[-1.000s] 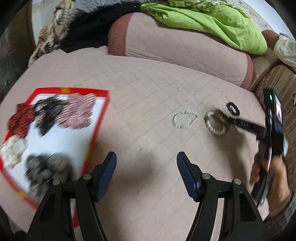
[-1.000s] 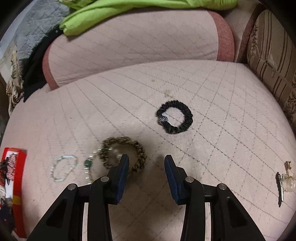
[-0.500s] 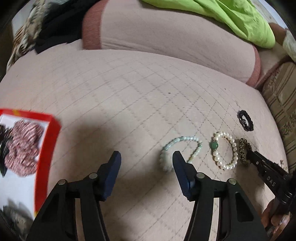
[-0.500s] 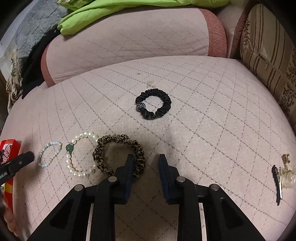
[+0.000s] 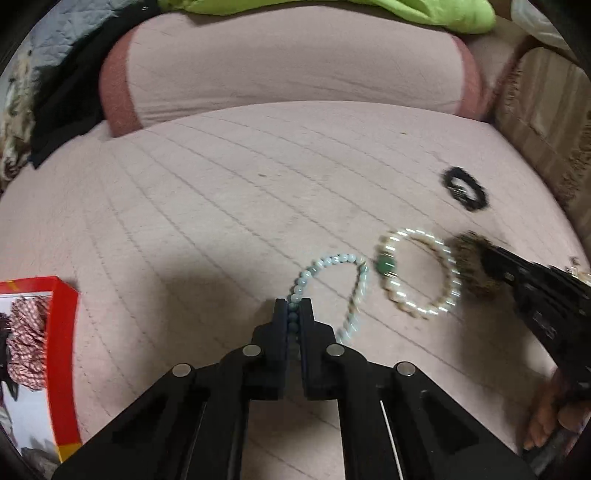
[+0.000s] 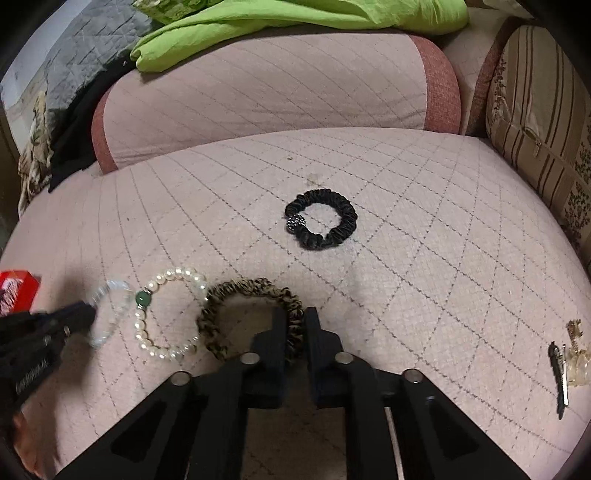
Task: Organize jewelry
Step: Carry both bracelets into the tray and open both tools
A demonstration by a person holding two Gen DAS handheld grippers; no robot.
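So lots of bare quilted pink cushion up front, with only the black scrunchie lying out there. Red-rimmed tray hugs the left edge, hair clips way off right. Left gripper is clamped tight on the pale bead bracelet, right gripper pinched on the leopard scrunchie. Pearl bracelet sits squeezed between those two, touching the scrunchie.

Home: quilted pink sofa, striped cushion, green blanket.
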